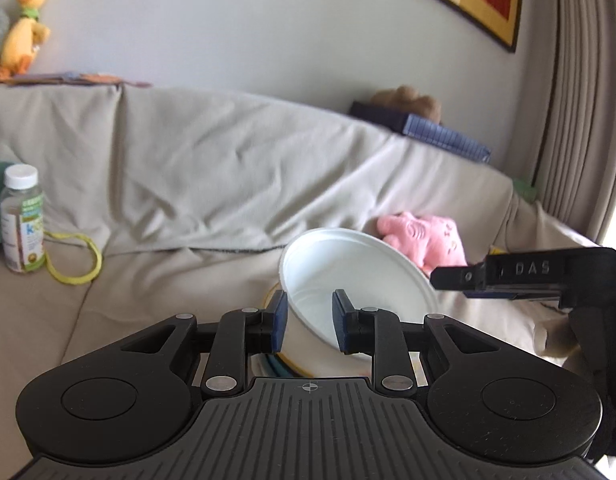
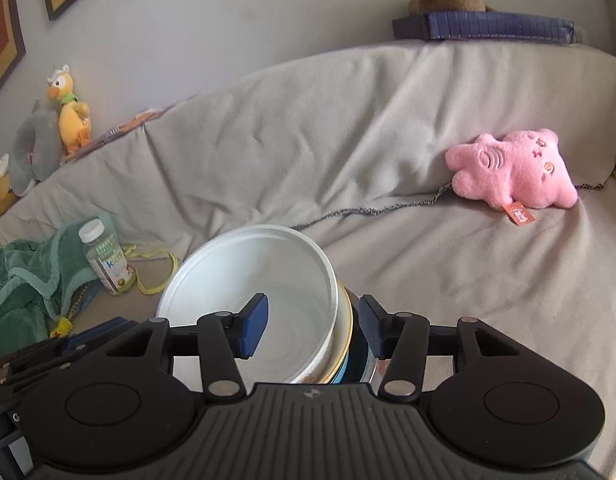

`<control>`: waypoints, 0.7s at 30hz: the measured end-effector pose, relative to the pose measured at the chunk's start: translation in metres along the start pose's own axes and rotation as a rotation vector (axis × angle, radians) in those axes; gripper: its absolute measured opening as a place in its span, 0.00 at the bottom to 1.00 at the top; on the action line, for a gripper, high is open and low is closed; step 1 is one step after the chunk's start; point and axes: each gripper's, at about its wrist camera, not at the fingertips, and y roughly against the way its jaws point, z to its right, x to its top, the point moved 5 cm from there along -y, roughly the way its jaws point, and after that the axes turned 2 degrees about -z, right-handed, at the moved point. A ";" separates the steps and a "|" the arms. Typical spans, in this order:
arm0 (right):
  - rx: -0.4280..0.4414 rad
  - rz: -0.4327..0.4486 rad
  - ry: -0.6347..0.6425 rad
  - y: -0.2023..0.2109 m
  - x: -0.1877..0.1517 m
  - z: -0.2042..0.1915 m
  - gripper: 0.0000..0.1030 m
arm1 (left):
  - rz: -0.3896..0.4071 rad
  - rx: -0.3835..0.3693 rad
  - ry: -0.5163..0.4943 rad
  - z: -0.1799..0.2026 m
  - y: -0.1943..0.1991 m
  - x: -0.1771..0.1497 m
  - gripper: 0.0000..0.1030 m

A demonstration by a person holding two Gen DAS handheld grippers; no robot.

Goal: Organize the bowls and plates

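White plastic fills the middle of the left wrist view: a bowl [image 1: 347, 280] tilted on the beige sofa cover [image 1: 212, 168], its near wall between the blue pads of the left gripper [image 1: 309, 320]. One pad sits outside the wall, the other inside; the jaws look only partly closed, and I cannot tell whether they press the wall. Under the bowl, rims of stacked dishes [image 1: 282, 360] show. At 3 o'clock the right gripper [image 1: 519, 276] reaches in. A pink plush [image 1: 423, 236] lies at 2 o'clock from the bowl, a vitamin bottle [image 1: 20, 220] at 9 o'clock, a yellow duck toy [image 1: 26, 36] at 10 o'clock.

In the right wrist view the same bowl [image 2: 264, 276] tops the stack of dishes [image 2: 353, 344]. The right gripper [image 2: 313, 328] stands wide, one pad inside the bowl, the other beyond the stack's outer rims, gripping nothing. A green towel [image 2: 24, 284] lies at 9 o'clock beside the bottle [image 2: 106, 256].
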 end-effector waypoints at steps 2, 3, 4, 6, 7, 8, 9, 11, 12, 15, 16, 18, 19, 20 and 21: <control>0.003 0.045 0.010 0.020 -0.011 0.001 0.55 | 0.038 0.009 0.014 0.004 0.017 -0.014 0.26; 0.003 0.061 0.013 0.028 -0.018 0.003 0.56 | 0.042 0.010 0.027 0.005 0.022 -0.021 0.26; 0.004 0.072 0.014 0.036 -0.027 0.004 0.59 | 0.043 0.008 0.046 0.006 0.028 -0.029 0.26; 0.005 0.086 0.015 0.048 -0.048 0.007 0.61 | 0.047 0.005 0.079 0.009 0.034 -0.045 0.26; 0.004 0.092 0.018 0.052 -0.058 0.009 0.61 | 0.050 0.007 0.090 0.011 0.036 -0.055 0.26; 0.001 0.105 0.023 0.057 -0.071 0.010 0.61 | 0.053 0.006 0.085 0.014 0.038 -0.065 0.26; -0.007 0.118 0.030 0.059 -0.083 0.010 0.63 | 0.053 0.006 0.068 0.019 0.039 -0.075 0.26; -0.049 0.144 0.047 0.064 -0.112 0.011 0.67 | 0.043 0.013 0.019 0.030 0.039 -0.098 0.25; -0.073 0.157 0.058 0.065 -0.126 0.012 0.68 | 0.034 0.022 -0.003 0.034 0.037 -0.108 0.24; -0.140 0.188 0.098 0.065 -0.163 0.016 0.72 | 0.016 0.065 -0.029 0.040 0.035 -0.138 0.19; -0.158 0.192 0.103 0.063 -0.174 0.017 0.73 | 0.010 0.086 -0.025 0.040 0.034 -0.144 0.19; -0.171 0.186 0.132 0.056 -0.190 0.017 0.73 | -0.005 0.130 -0.024 0.039 0.030 -0.151 0.19; -0.172 0.169 0.147 0.052 -0.196 0.015 0.73 | -0.018 0.139 -0.033 0.039 0.028 -0.154 0.19; -0.166 0.149 0.150 0.047 -0.199 0.013 0.73 | -0.029 0.136 -0.046 0.041 0.026 -0.156 0.19; -0.152 0.134 0.145 0.043 -0.201 0.013 0.73 | -0.042 0.130 -0.062 0.044 0.024 -0.159 0.19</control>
